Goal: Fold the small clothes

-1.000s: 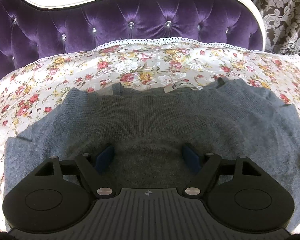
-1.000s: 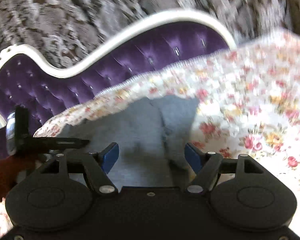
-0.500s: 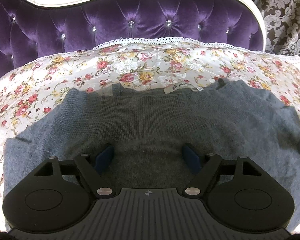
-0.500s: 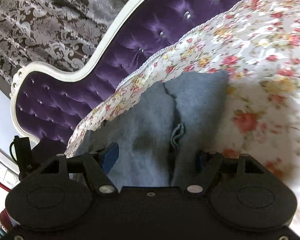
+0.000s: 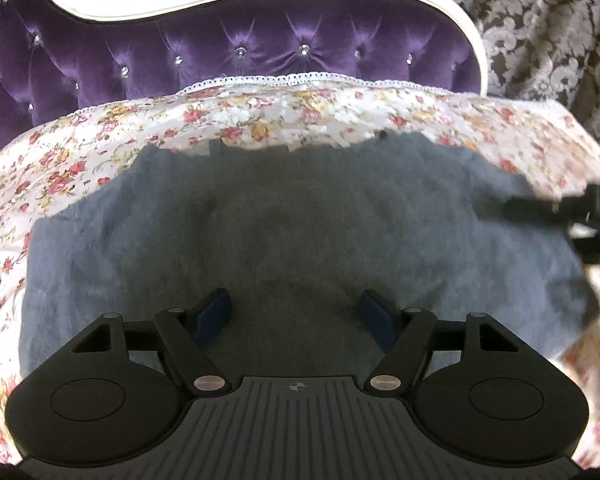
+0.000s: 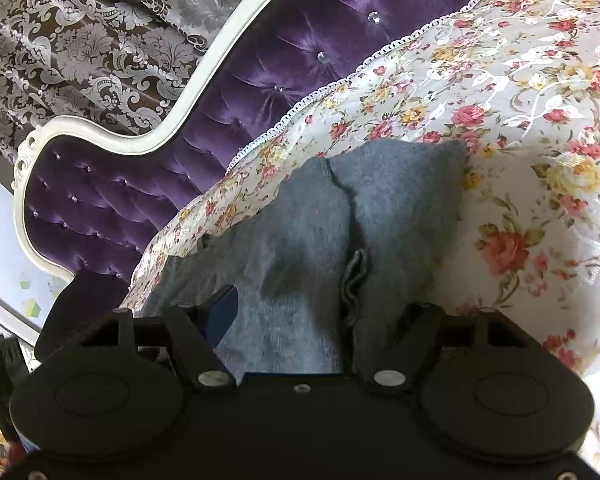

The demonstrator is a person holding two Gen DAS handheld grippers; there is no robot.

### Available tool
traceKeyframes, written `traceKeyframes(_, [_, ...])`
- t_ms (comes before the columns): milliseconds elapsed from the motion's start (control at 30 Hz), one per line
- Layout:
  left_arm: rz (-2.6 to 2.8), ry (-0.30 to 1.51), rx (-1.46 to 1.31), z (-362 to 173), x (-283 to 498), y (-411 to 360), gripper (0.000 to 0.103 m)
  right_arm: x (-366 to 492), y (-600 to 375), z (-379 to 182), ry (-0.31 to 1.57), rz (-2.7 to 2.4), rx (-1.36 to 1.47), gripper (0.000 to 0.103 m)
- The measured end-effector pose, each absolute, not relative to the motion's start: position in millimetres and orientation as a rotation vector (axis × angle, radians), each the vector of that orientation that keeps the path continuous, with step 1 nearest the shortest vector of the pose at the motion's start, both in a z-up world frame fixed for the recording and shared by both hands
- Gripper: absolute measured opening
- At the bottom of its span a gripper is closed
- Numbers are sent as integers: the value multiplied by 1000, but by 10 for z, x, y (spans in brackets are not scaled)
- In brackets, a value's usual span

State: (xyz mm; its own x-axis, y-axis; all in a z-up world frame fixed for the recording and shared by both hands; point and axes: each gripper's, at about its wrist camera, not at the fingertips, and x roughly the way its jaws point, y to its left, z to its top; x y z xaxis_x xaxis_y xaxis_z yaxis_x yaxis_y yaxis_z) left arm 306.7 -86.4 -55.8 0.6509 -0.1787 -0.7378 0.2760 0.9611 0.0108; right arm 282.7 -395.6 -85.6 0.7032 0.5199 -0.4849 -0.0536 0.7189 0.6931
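Note:
A grey knit sweater (image 5: 300, 232) lies spread on the floral bedspread (image 5: 284, 116), collar toward the headboard. My left gripper (image 5: 296, 314) is open, low over the sweater's middle, holding nothing. My right gripper (image 6: 320, 312) is open over the sweater's right sleeve (image 6: 384, 216). Its left pad (image 6: 224, 312) shows above the knit. The right pad is hidden under or behind a raised fold of the sleeve. The right gripper also shows at the right edge of the left wrist view (image 5: 572, 216), by the sleeve.
A purple tufted headboard (image 5: 260, 52) with a white frame stands behind the bed. Patterned curtains (image 6: 80, 40) hang beyond it. The floral bedspread (image 6: 532, 152) stretches to the right of the sleeve.
My right gripper has come down onto the right sleeve, and cloth now covers its right pad. It has entered the left wrist view from the right. My left gripper has risen and tilted slightly.

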Motion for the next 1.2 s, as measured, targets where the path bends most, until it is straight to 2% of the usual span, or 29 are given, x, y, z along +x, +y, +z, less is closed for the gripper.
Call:
traceKeyframes(100, [-261, 822, 127, -562, 3115, -863, 71, 2821, -3935, -824, 742, 338, 689, 72])
traceKeyframes(167, [-261, 827, 82, -485, 3115, -805, 70, 2837, -3902, -786, 764, 322, 650, 56])
traceKeyframes(200, [-258, 817, 70, -454, 3072, -771, 70, 2851, -3881, -770, 776, 318, 629, 43])
traceKeyframes(233, [-254, 801, 63, -415, 3017, -730, 70, 2856, -3865, -756, 781, 310, 609, 35])
traceKeyframes(300, [-250, 765, 49, -354, 2849, -648, 70, 2857, -3829, -707, 775, 291, 575, 31])
traceKeyframes(500, [-202, 709, 0, -265, 2350, -251, 71, 2852, -3611, -361, 738, 246, 506, 29])
traceKeyframes(800, [-87, 773, -69, -312, 2152, 381, 71, 3075, -2591, 304, 707, 390, 378, 28])
traceKeyframes(967, [-60, 752, -100, -257, 2038, 675, 71, 3260, -1865, 292, 736, 476, 326, 28])
traceKeyframes(1200, [-30, 771, -149, -329, 1970, 966, 71, 3447, -1011, -130, 849, 480, 184, 28])
